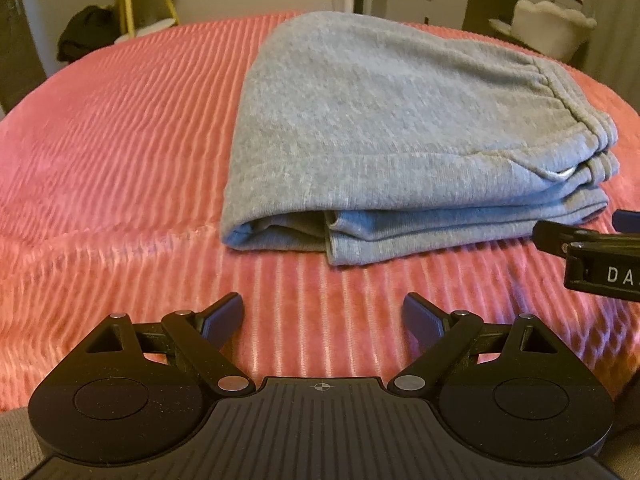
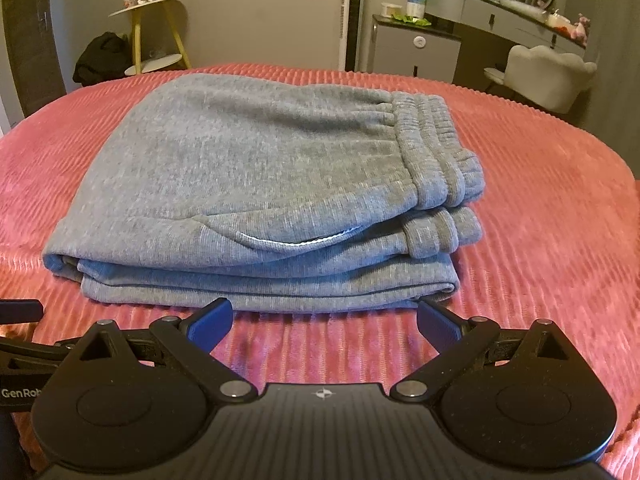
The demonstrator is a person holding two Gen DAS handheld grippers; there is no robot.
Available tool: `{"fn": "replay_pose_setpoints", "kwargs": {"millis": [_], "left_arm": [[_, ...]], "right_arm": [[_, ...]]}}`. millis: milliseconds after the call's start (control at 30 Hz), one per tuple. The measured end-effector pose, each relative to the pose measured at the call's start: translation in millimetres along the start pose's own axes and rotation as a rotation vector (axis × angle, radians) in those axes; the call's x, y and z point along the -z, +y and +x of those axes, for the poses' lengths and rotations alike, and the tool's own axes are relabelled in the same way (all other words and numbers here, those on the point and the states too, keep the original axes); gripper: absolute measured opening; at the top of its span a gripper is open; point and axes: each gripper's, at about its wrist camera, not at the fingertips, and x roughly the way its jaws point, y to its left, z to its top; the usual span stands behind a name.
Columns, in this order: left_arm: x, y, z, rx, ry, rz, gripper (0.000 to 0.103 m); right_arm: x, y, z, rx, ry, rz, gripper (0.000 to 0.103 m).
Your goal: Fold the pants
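Grey fleece sweatpants sit folded into a compact stack approx. mid-bed, on the pink ribbed bedspread. Elastic waistband ends up on the right side of the stack, doubled over itself; white-edged pocket opening shows on the near face. Layers look squared, near edges roughly aligned, so I judge the fold done or v. close to it.

My left gripper hovers over bare bedspread, near the stack's front-left corner but apart from it. Jaws spread wide, nothing between them. My right gripper is just in front of the stack's near edge, jaws likewise released and empty; right fingertip seems close to the bottom layer, can't tell if touching. In the left wrist view the right gripper's finger shows at the right edge, beside the stack.

Why held like this: both units are low and clear of the cloth, prob. so the fold settles w/o being dragged.

Bkgd: yellow-legged side table, white scalloped chair, grey dresser; none near the work.

Risk, my judgement: thick fleece may spring open at the waistband end.
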Motion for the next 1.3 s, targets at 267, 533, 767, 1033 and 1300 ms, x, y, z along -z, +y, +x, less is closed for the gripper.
{"fn": "replay_pose_setpoints", "kwargs": {"millis": [267, 533, 767, 1033, 1300], "left_arm": [[-1.3, 1.7, 0.6, -0.005, 0.000, -0.008, 0.092], [-1.5, 1.3, 1.2, -0.006, 0.001, -0.013, 0.092], [-1.4, 1.9, 1.2, -0.005, 0.001, -0.016, 0.092], [-1.3, 1.9, 1.1, -0.005, 0.002, -0.016, 0.092], [-1.1, 2.7, 1.1, 0.000, 0.004, -0.020, 0.092]], "right_arm": [[0.2, 1.8, -1.5, -0.002, -0.009, -0.014, 0.099], [0.5, 2.3, -1.7, 0.001, -0.008, -0.014, 0.099], [0.2, 2.0, -2.1, 0.003, -0.012, -0.019, 0.099], [0.4, 2.1, -2.3, 0.003, -0.013, -0.020, 0.099], [0.5, 2.4, -2.4, 0.003, -0.013, -0.021, 0.099]]}}
